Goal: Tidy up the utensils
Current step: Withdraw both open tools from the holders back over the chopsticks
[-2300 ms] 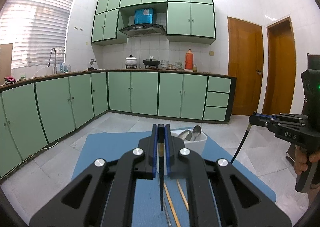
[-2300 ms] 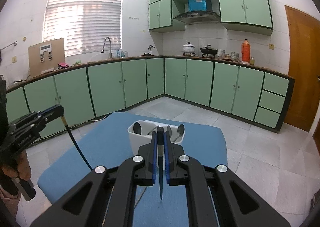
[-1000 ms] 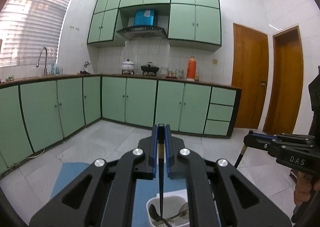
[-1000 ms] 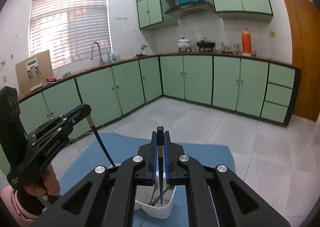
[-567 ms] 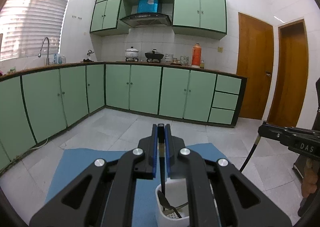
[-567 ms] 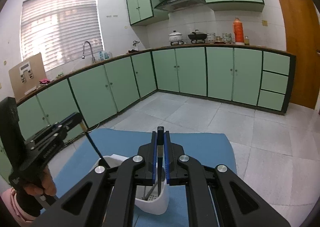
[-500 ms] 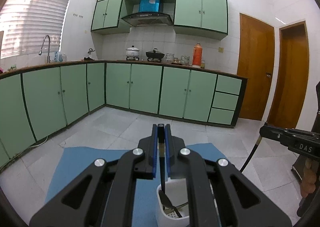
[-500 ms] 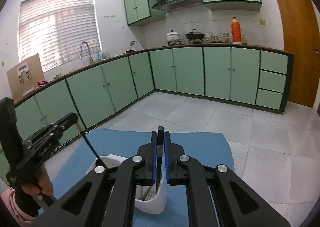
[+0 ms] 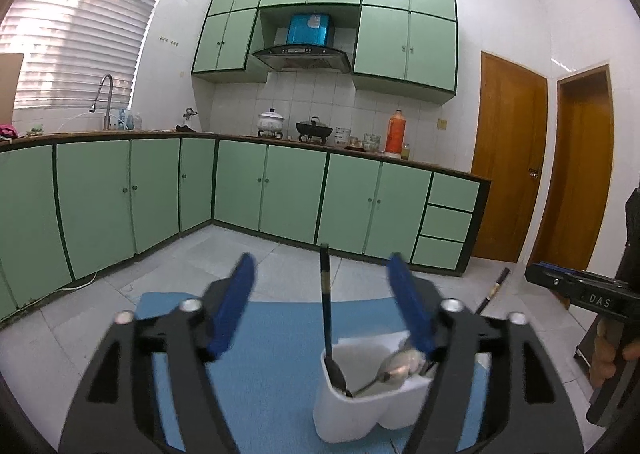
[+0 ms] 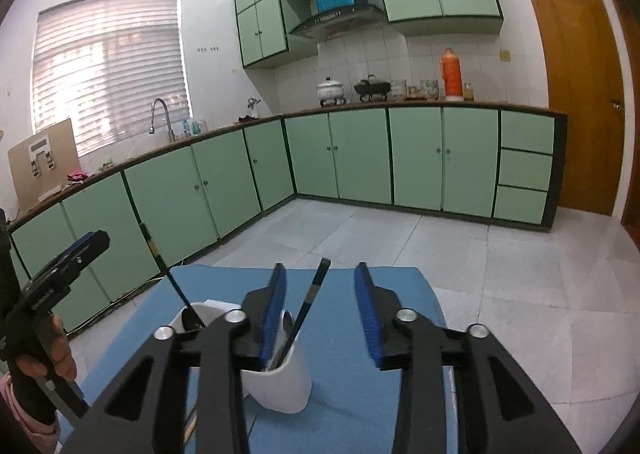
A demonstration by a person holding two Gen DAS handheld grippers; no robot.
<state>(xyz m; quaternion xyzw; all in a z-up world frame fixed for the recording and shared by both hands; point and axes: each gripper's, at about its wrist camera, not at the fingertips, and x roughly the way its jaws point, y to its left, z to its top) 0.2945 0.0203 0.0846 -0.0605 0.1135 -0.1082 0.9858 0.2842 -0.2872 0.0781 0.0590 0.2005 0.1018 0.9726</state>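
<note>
While the blue-padded fingers [image 9: 236, 306] of the left gripper [image 9: 322, 306] are spread wide apart, nothing is held between them. A dark chopstick [image 9: 326, 306] is seen standing free in the gap, touching neither pad, with its lower end dropped into the white utensil holder [image 9: 360, 410]. The fingers [image 10: 274, 306] of the right gripper [image 10: 322, 310] are likewise parted widely and grip nothing; a second dark chopstick [image 10: 306, 312] is seen leaning between them, tilted to the right at its top, its lower end inside the same holder [image 10: 286, 386].

Inside the holder, a metal spoon [image 9: 402, 364] is lodged with its bowl up against the right wall. In the right wrist view the left chopstick [image 10: 168, 270] is shown slanting down into the holder's left side. The holder is set on a blue mat [image 9: 276, 334], which is laid over a pale tiled floor [image 10: 400, 238].

Farther out, green cabinets [image 9: 292, 198] are ranged along the walls under a brown counter, on which a white pot [image 9: 271, 121] and an orange flask [image 9: 395, 132] are set.
</note>
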